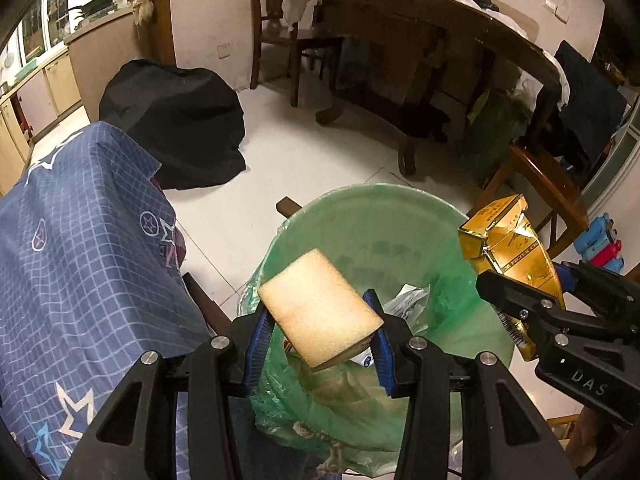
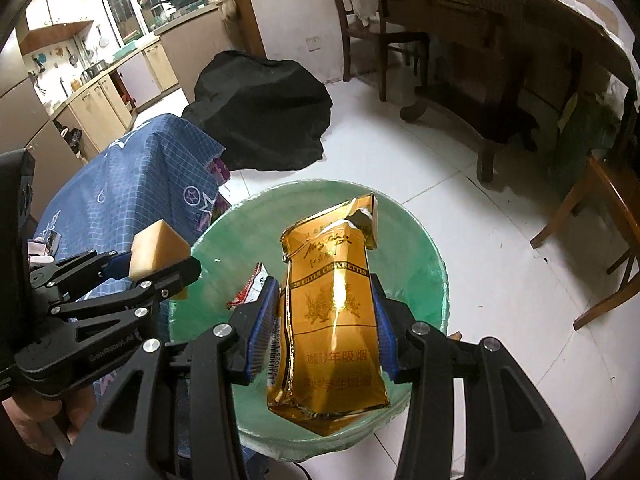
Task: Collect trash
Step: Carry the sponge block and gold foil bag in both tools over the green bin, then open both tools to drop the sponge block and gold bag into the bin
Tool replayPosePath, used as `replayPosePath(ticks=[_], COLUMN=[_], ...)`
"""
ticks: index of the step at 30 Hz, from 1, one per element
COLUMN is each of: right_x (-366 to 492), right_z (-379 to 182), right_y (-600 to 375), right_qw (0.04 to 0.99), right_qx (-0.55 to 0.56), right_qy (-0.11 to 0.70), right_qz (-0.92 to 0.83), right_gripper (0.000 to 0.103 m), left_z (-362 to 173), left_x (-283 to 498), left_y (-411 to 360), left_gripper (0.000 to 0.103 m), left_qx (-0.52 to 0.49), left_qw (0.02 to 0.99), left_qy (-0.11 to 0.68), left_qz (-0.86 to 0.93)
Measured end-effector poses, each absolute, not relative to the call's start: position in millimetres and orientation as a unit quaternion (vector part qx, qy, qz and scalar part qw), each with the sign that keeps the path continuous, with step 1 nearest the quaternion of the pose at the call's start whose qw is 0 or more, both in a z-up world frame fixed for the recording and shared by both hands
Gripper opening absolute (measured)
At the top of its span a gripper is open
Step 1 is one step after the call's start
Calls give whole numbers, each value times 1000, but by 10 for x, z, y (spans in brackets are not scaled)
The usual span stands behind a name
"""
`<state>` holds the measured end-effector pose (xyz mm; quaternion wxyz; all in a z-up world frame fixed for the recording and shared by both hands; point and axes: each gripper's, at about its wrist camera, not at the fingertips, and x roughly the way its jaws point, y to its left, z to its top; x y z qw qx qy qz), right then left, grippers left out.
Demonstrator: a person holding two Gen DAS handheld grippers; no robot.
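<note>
My left gripper (image 1: 318, 322) is shut on a pale yellow sponge (image 1: 318, 312), held tilted above the bin's left side. The bin (image 1: 372, 216) is round with a green bag liner and holds several scraps of paper and wrappers. My right gripper (image 2: 326, 320) is shut on a crumpled gold cigarette pack (image 2: 332, 320), upright over the bin (image 2: 424, 248). In the left wrist view the right gripper (image 1: 524, 296) and the gold pack (image 1: 508, 240) hang over the bin's right rim. In the right wrist view the left gripper (image 2: 160, 268) and the sponge (image 2: 158, 252) sit at the bin's left rim.
A blue star-patterned cloth (image 1: 80, 248) covers something just left of the bin. A black cover (image 1: 176, 120) lies on the white tile floor behind it. A dark wooden table (image 1: 440, 28) and chairs (image 1: 288, 32) stand at the back and right. Kitchen cabinets (image 2: 104, 92) stand at the far left.
</note>
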<state>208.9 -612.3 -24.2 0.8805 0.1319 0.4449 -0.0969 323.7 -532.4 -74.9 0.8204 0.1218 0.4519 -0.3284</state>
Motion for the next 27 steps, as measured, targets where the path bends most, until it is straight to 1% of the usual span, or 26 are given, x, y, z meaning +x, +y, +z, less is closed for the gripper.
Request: replayPosePath(ticks=[8, 10, 12, 14, 17, 20, 27], right_x=[2068, 2058, 2047, 2034, 2015, 1998, 1985], right_z=[-269, -274, -272, -262, -233, -215, -212], right_y=[-6181, -6193, -6202, -6219, -6252, -6262, -6249], right_qw=[880, 881, 882, 883, 885, 886, 888], right_qx=[136, 138, 142, 147, 151, 152, 152], right_qy=[444, 442, 439, 435, 429, 425, 422], right_qz=[-97, -98, -98, -98, -102, -104, -104], right_gripper=[43, 45, 45, 46, 48, 49, 52], left_z=[-827, -841, -847, -841, -852, -860, -872], left_x=[3281, 3291, 3285, 3267, 3260, 3253, 3260], left_y=[-5389, -5397, -5416, -5430, -5421, -5417, -5385], left_gripper=[45, 46, 51, 59, 64, 66, 68], left_qx=[123, 124, 128, 131, 134, 134, 133], left_qw=[815, 815, 814, 815, 815, 817, 818], left_qy=[460, 461, 462, 460, 459, 458, 460], left_qz=[-329, -328, -327, -327, -327, -323, -320])
